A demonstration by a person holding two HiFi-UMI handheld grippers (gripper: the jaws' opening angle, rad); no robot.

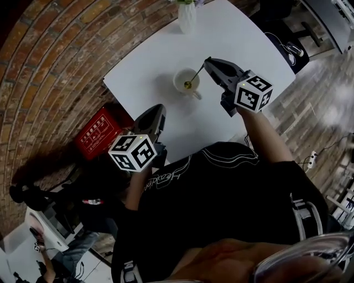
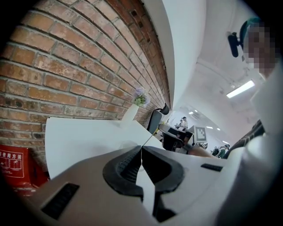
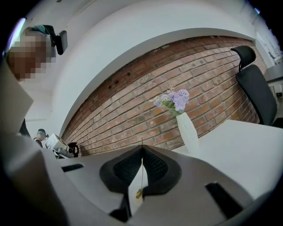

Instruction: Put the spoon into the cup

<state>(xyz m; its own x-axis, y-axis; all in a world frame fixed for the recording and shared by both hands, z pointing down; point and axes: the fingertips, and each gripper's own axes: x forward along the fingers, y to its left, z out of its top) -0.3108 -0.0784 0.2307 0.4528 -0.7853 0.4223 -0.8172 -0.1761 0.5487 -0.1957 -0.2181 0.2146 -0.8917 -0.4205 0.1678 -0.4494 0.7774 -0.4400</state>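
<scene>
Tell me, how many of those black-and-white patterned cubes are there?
2. One cube rides on the left claw, at the table's near edge; the other rides on the right claw, right of the cup. None seems hidden.

White cup [image 1: 181, 77], white table [image 1: 243, 38] — spoon [image 1: 196, 75] apparently gold; red-brown brick wall [image 1: 55, 66].

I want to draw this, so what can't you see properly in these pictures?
- Cup: contents too small to tell in the head view; in its own view the right gripper blocks it.
- Vase: the head view's top edge cuts off its top.
- Red box: print too small; the left gripper covers a corner.
</scene>
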